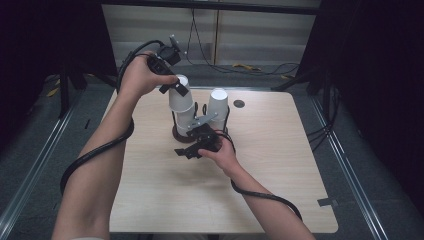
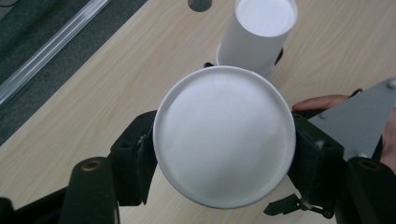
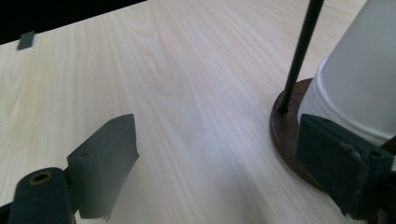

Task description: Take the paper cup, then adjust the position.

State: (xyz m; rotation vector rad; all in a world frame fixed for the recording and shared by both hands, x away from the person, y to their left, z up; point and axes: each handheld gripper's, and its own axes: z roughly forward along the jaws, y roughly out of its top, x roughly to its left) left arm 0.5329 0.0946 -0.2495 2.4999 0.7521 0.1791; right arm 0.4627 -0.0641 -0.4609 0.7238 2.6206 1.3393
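- The right tongs (image 1: 192, 150) sit low on the table (image 1: 165, 200), nearest the person, beside the dark round base (image 3: 292, 135) of a cup holder. In the right gripper view their jaws stand wide apart and grip nothing; one jaw rests close by the base, with a thin black rod (image 3: 299, 51) rising from it.
- Just beyond, a stack of upturned white paper cups (image 1: 186, 116) stands on that base.
- Above the stack, the left tongs (image 1: 174, 86) are closed on the top cup (image 2: 224, 135), one jaw on each side of its wall near the closed end. The cup looks lifted part of the way, tilted, and still overlapping the cups beneath.
- To the right of it a second upturned cup (image 1: 218, 107) stands in its own wire holder.
- Farther back, a small dark round hole (image 1: 239, 103) sits in the table top.
- Judging from this, the grasp is made and the pull has begun; what is left is to draw the top cup clear of the stack and set it down somewhere on the bare table. The right tongs seem placed to steady the base.
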